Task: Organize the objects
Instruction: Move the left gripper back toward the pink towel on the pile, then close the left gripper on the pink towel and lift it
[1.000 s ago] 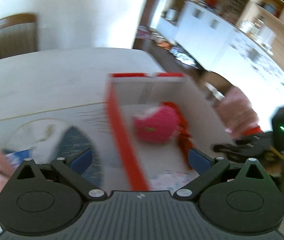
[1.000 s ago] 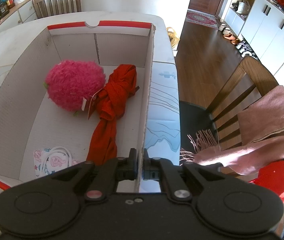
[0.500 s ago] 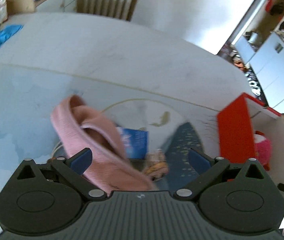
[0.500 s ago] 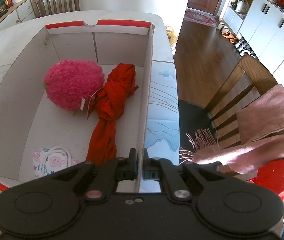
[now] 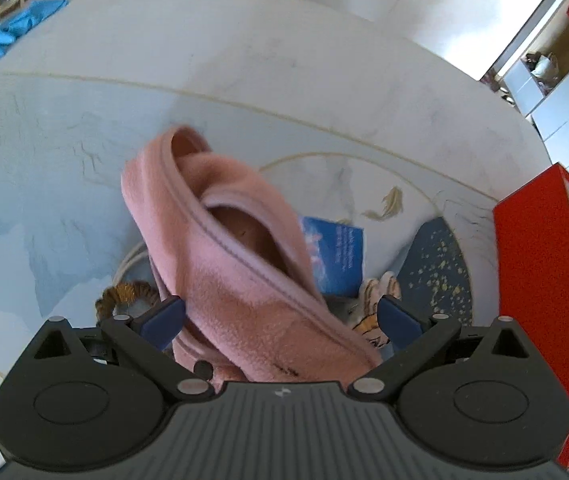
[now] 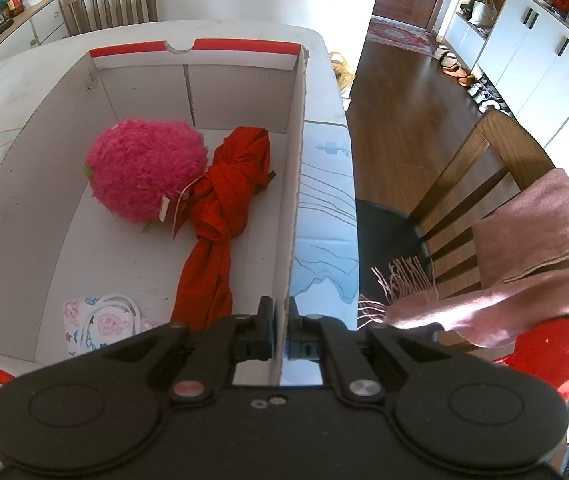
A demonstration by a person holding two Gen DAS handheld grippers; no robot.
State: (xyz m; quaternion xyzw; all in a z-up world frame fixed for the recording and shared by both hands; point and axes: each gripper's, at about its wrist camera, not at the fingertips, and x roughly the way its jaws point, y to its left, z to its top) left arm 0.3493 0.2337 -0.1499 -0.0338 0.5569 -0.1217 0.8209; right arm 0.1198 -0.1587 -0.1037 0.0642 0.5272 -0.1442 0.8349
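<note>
While bringing the left claw (image 5: pixel 280 314) down on the pink fleece garment (image 5: pixel 236 264), keep its fingers spread wide as now, with nothing pinched yet, and straddle a thick fold rather than a thin edge. Aim low on the bunched middle of the fleece, which lies on the surface (image 5: pixel 244 64) just left of the red-edged cardboard box (image 6: pixel 296 184), draped over a blue booklet (image 5: pixel 336 256) and a small striped plush (image 5: pixel 376 312). Close only once fabric fills the gap from both sides, to avoid snagging the booklet or the plush underneath. Lift straight up before swinging over the box wall, since a loose sleeve would likely drag its neighbours along. Meanwhile hold the right claw (image 6: pixel 280 328) as it stands, clamped on the box's near wall, steadying it. Drop the fleece into the bare floor beside the pink fuzzy toy (image 6: pixel 144 168) and red cloth (image 6: pixel 224 208).
</note>
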